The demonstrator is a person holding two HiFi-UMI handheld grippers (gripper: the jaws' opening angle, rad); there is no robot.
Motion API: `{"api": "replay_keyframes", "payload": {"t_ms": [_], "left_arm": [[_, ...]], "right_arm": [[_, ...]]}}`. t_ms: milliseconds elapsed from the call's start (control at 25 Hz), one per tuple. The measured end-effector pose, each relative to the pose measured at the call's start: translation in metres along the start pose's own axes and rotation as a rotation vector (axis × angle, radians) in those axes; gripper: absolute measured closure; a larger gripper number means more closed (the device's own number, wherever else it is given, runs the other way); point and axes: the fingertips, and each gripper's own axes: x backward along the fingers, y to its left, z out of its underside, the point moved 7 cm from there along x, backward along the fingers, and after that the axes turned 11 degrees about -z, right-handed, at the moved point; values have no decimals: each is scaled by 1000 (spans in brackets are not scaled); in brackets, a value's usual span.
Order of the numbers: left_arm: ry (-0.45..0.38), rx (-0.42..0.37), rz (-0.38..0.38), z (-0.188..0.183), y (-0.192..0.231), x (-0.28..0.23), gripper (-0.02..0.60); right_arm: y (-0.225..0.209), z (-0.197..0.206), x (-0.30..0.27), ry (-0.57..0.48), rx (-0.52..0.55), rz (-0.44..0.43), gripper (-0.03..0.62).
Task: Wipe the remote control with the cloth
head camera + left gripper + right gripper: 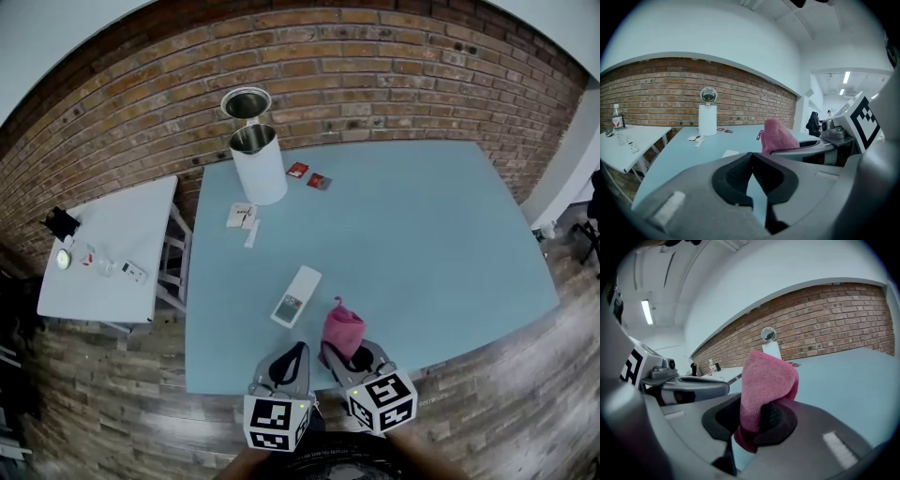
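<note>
A white remote control (296,295) lies flat on the light blue table (431,225), a little beyond both grippers; its far end shows in the left gripper view (730,153). My left gripper (298,351) (751,161) is shut with nothing between its jaws, raised near the table's front edge. Just to its right, my right gripper (351,356) (754,413) is shut on a pink cloth (341,330) (765,385), which stands up out of the jaws. The cloth (777,136) also shows in the left gripper view.
A white cylindrical bin (257,161) with an open mirrored lid stands at the table's far left. Small packets (242,217) and red wrappers (308,175) lie near it. A white side table (112,248) with small items stands at the left. A brick wall (375,75) runs behind.
</note>
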Motion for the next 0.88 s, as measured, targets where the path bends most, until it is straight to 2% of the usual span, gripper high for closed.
{"api": "replay_keyframes", "payload": {"t_ms": [320,880], "left_arm": [[-7,13,-41,-1,-5,13,581],[1,19,-38,0,-8,9,581]], "right_arm": [[9,-4,7,-14,53,-29,526],[6,-4,8,-17,51,-44,526]]}}
